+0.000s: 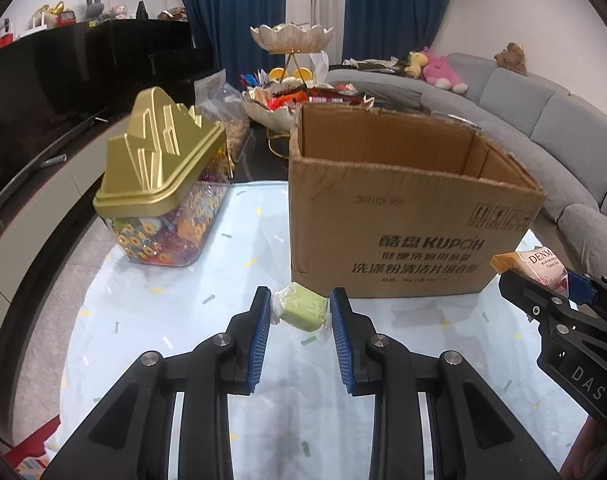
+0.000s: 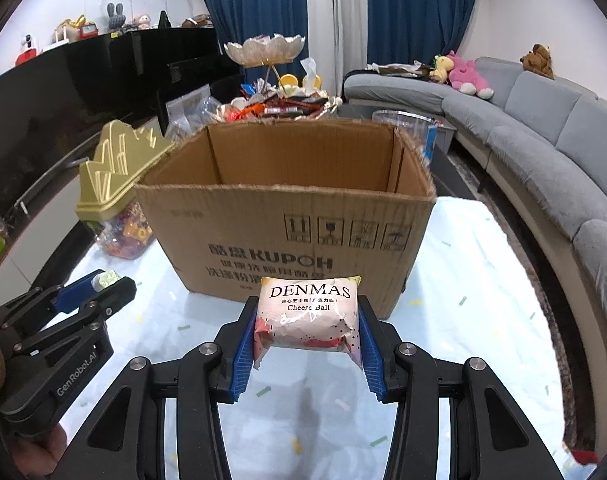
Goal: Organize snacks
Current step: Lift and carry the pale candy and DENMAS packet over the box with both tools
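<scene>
While the left gripper [image 1: 300, 312] pinches a small green wrapped snack [image 1: 303, 309] between its blue pads, the right gripper [image 2: 307, 330] clamps a pink DENMAS Cheese Ball packet [image 2: 309, 312], both held above the pale tablecloth [image 1: 231, 264]. From each gripper, an open cardboard box [image 2: 287, 236] stands at twelve o'clock just beyond the snacks, and a clear candy jar with a gold lid [image 1: 163, 184] sits at ten o'clock beside the box; a heaped snack tray [image 1: 279, 100] lies farther back behind them.
</scene>
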A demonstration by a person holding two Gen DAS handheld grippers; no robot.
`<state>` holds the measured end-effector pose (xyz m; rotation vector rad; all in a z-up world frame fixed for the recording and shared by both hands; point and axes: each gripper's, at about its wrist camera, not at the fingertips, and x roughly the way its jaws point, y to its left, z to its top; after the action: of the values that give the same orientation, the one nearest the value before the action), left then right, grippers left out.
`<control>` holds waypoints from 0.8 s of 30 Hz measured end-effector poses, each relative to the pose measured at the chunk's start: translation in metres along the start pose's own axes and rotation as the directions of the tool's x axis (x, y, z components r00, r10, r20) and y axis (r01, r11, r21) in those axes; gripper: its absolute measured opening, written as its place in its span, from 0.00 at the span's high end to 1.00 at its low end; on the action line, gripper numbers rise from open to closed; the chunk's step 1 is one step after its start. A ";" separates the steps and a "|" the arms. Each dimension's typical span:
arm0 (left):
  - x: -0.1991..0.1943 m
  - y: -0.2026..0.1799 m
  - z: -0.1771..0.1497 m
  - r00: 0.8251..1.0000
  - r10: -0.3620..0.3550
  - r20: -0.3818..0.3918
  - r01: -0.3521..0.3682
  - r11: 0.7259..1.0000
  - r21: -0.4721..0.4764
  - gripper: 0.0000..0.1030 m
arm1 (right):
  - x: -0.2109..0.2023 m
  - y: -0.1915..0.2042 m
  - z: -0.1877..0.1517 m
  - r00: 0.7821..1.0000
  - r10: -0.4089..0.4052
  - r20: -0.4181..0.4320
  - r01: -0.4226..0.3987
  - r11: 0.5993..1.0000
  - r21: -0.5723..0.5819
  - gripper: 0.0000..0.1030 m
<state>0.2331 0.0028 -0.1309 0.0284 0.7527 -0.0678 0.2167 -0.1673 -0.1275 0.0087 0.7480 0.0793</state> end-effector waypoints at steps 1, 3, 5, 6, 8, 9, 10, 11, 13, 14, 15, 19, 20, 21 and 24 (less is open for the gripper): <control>-0.002 0.000 0.001 1.000 0.000 0.001 0.000 1.000 -0.001 0.71 | -0.004 0.000 0.002 1.000 0.000 0.005 0.000 1.000 -0.002 0.54; -0.010 -0.002 0.006 1.000 0.003 0.006 -0.002 1.000 -0.004 0.71 | -0.010 0.000 0.005 1.000 0.000 0.013 0.000 1.000 -0.003 0.54; -0.012 -0.002 0.010 1.000 0.000 0.012 0.000 1.000 -0.006 0.71 | -0.015 0.000 0.010 1.000 0.001 0.022 -0.001 1.000 -0.002 0.54; -0.016 -0.003 0.013 1.000 -0.001 0.017 0.001 1.000 -0.007 0.71 | -0.017 0.001 0.012 1.000 0.001 0.027 -0.001 1.000 -0.002 0.54; -0.022 -0.004 0.017 1.000 0.000 0.026 0.001 1.000 -0.007 0.71 | -0.022 0.000 0.016 0.999 0.000 0.039 0.000 1.000 -0.002 0.54; -0.025 -0.005 0.020 1.000 -0.001 0.030 0.001 1.000 -0.008 0.71 | -0.025 -0.002 0.017 0.999 0.000 0.044 0.000 1.000 -0.002 0.54; -0.027 -0.006 0.023 0.999 -0.002 0.034 0.002 1.000 -0.010 0.71 | -0.028 -0.003 0.019 0.999 -0.001 0.050 0.001 1.000 0.000 0.54; -0.028 -0.007 0.026 0.999 -0.004 0.036 0.004 1.000 -0.011 0.71 | -0.031 -0.003 0.022 0.999 -0.001 0.054 0.001 1.000 0.001 0.54; -0.031 -0.009 0.032 0.999 -0.009 0.038 0.009 1.000 -0.012 0.71 | -0.037 -0.006 0.027 0.998 -0.002 0.067 0.002 1.000 0.005 0.54; -0.033 -0.009 0.035 0.999 -0.010 0.040 0.011 1.000 -0.013 0.71 | -0.040 -0.007 0.030 0.997 -0.004 0.073 0.003 1.000 0.007 0.54; -0.035 -0.010 0.037 0.999 -0.012 0.042 0.012 1.000 -0.013 0.71 | -0.042 -0.007 0.032 0.997 -0.005 0.078 0.004 1.000 0.007 0.54; -0.044 -0.013 0.050 0.998 -0.017 0.056 0.017 1.000 -0.007 0.71 | -0.052 -0.009 0.043 0.995 -0.005 0.100 0.004 1.000 0.009 0.54; -0.048 -0.015 0.053 0.998 -0.017 0.063 0.018 1.000 -0.006 0.71 | -0.055 -0.009 0.045 0.994 -0.005 0.106 0.004 1.000 0.011 0.54; -0.051 -0.015 0.056 0.997 -0.018 0.069 0.018 1.000 -0.004 0.71 | -0.058 -0.010 0.049 0.994 -0.003 0.113 0.002 1.000 0.012 0.54; -0.059 -0.018 0.068 0.996 -0.018 0.090 0.017 1.000 0.003 0.71 | -0.064 -0.009 0.057 0.992 0.001 0.128 -0.003 1.000 0.011 0.54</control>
<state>0.2354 -0.0160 -0.0415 0.0206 0.6630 -0.0859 0.2093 -0.1798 -0.0423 0.0253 0.6200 0.0755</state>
